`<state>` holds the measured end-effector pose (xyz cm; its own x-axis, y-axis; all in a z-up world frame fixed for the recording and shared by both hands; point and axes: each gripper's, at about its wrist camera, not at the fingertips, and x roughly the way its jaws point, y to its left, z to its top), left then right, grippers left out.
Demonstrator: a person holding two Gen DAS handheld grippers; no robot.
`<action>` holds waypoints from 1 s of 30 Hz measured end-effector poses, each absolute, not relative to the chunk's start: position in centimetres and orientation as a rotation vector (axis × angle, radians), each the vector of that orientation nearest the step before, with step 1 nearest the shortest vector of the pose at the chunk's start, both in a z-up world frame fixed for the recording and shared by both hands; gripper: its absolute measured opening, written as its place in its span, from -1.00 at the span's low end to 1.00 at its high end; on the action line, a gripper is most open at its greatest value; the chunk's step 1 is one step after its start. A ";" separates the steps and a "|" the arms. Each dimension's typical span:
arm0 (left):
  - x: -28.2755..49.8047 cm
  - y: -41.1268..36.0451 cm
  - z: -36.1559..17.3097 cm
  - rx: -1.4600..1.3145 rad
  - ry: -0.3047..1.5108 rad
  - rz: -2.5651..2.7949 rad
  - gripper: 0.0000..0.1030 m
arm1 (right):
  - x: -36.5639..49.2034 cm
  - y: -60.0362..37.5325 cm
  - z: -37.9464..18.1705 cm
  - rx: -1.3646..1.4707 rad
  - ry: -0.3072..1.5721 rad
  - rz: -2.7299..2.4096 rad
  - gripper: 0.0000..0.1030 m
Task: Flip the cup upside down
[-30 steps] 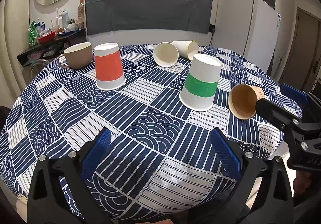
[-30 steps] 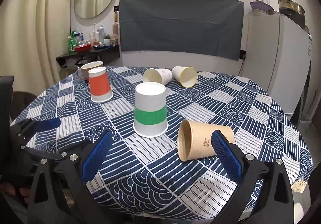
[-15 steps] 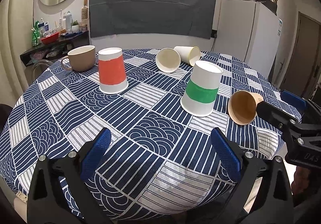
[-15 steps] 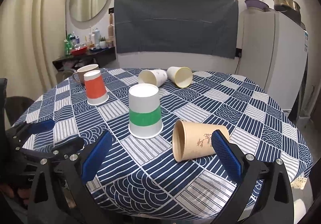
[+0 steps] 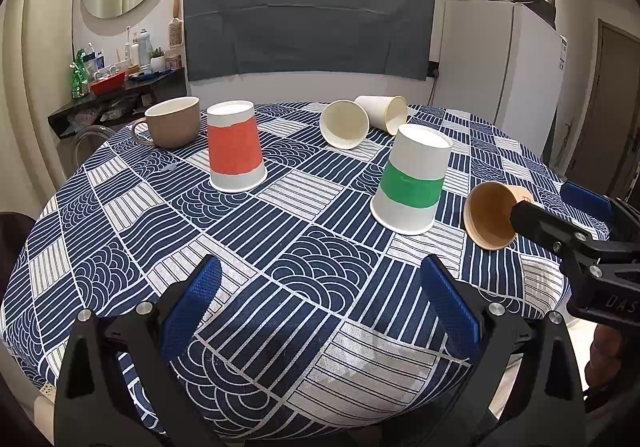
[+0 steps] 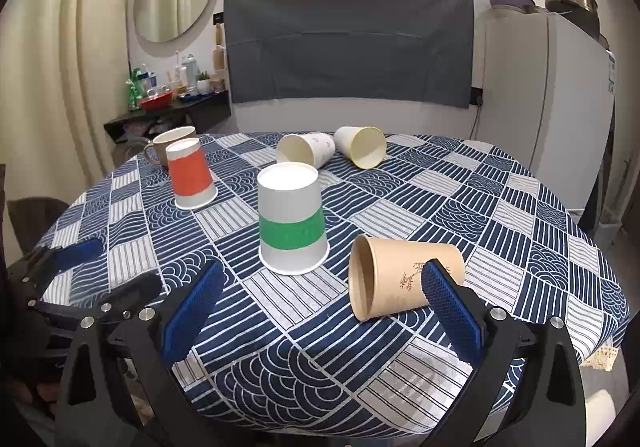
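Observation:
A tan paper cup [image 6: 400,275] lies on its side on the patterned tablecloth [image 6: 500,215], mouth to the left; it also shows in the left wrist view [image 5: 492,215]. A green-banded cup [image 6: 290,219] and a red-banded cup [image 6: 190,177] stand upside down. Two white cups [image 6: 306,149] [image 6: 360,145] lie on their sides at the back. My right gripper [image 6: 320,303] is open and empty, just in front of the tan cup. My left gripper [image 5: 320,303] is open and empty over the near table edge.
A brown mug [image 5: 172,121] stands upright at the back left. A grey-covered chair back [image 6: 348,43] is behind the table, a white fridge [image 6: 548,103] at the right, a cluttered shelf [image 6: 168,103] at the left.
Both grippers have pulled back and risen a little, so the table looks slightly farther away. The cups have not moved.

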<state>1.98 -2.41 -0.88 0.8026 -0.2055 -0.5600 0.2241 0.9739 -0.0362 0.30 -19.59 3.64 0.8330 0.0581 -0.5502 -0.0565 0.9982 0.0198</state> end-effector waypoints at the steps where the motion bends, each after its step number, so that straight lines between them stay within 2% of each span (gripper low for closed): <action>1: 2.0 -2.4 -0.9 0.033 0.595 -0.231 0.89 | 0.4 -19.6 3.6 0.005 0.587 0.060 0.85; 30: 1.9 -2.4 -0.8 0.035 0.597 -0.210 0.89 | 0.4 -19.9 3.2 0.009 0.595 0.057 0.85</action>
